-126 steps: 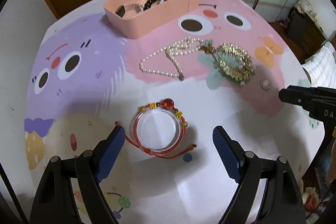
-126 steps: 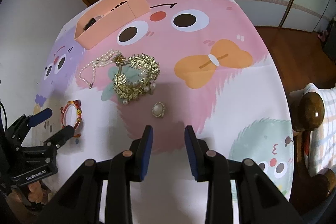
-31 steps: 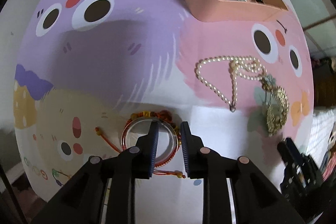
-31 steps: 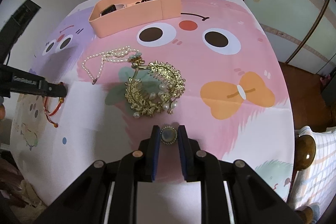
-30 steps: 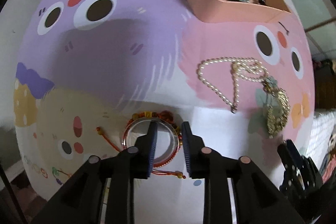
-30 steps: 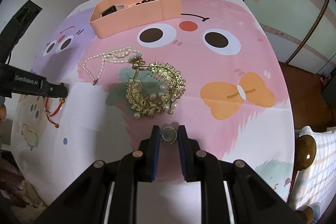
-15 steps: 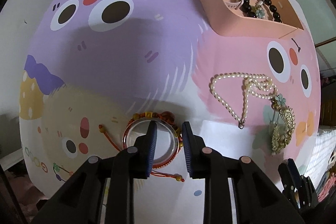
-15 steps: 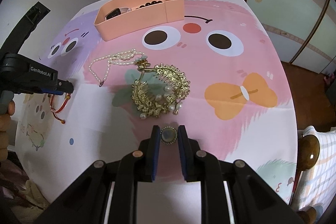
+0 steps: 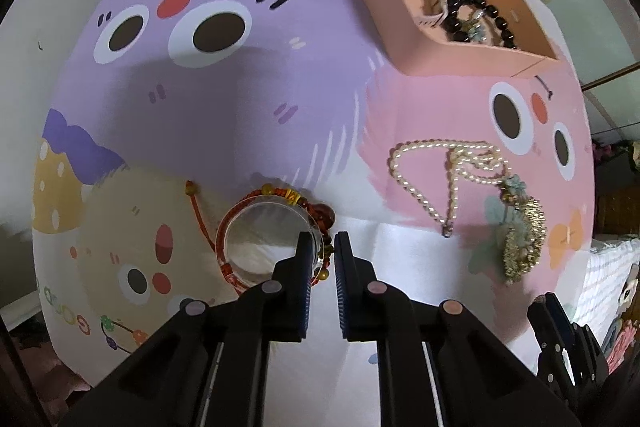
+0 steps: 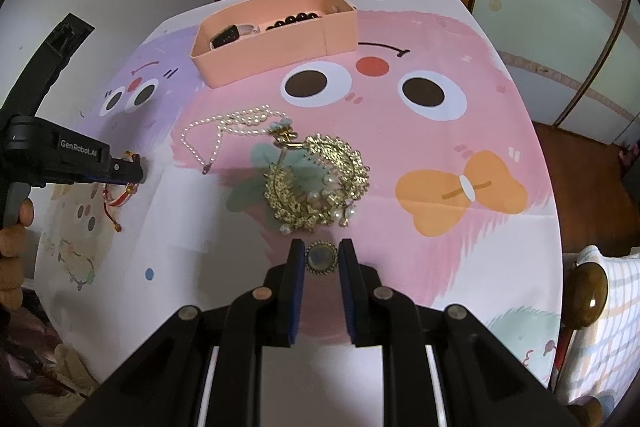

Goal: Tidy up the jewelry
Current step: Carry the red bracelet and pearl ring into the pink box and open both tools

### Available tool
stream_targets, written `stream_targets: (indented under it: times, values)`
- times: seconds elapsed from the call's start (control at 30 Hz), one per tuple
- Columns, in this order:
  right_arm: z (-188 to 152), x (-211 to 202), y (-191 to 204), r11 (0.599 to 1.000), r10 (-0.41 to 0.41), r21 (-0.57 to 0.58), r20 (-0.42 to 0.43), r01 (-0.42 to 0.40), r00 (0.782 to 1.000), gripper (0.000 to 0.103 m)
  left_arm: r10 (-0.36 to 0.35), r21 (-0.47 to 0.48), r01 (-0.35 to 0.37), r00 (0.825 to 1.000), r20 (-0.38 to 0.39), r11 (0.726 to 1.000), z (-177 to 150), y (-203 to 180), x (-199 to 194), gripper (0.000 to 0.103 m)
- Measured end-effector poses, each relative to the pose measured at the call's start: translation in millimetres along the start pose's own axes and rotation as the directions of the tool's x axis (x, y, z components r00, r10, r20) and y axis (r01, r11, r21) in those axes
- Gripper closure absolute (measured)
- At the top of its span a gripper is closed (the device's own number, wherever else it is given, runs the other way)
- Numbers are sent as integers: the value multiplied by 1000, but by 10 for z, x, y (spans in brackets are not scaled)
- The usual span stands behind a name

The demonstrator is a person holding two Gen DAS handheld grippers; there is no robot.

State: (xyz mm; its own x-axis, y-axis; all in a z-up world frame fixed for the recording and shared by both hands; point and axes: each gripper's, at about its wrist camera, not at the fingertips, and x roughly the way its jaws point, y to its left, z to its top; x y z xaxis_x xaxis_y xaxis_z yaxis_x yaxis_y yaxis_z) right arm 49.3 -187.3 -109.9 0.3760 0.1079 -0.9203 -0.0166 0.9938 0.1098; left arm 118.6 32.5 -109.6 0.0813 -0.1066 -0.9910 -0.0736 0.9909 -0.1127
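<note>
- My left gripper [image 9: 322, 259] points straight down at the left edge of the cloth [image 9: 248, 99]. Its jaws have just been closing and now pinch the right side of the red bracelet [image 9: 276, 227] — red cord and beads wound on a clear ring.
- Risk here: the pads seem to catch only the ring wall and a bead or two. If I lift fast, the clear ring may swing or slip out; the loose cord tail [image 9: 197, 205] could also drag.
- Centre of the cloth: pearl necklace [image 10: 230, 131] lies loose, touching the gold hair comb [image 10: 316, 183]. Either could snag the other when picked.
- My right gripper [image 10: 321, 259] sits nearly closed on the round brooch [image 10: 321, 258], pads touching both sides. It's small and smooth — a tilt on the carry could pop it free.
- Far side: the pink box [image 10: 276, 35], already holding a watch and black beads. Both held pieces still need to travel there; I judge crossing arms the main hazard.
</note>
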Motion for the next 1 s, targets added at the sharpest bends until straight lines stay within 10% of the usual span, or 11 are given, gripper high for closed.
stream_targets:
  times: [0.37,0.73,1.0]
  values:
    - [373,-367,144,995,97,-15,60,-96,993,86,-45,71,39,995,89,997,125,-83,-650,94]
    - [1466,-752,290,988,150,-61,182,-141,972,86,-83,200,40,975,208,979,654,-480,-1364,94]
    - [2082,-292,241,985,173,4,140,-175,975,86,-141,231,90,967,214,969,1187,-762,-1061,94]
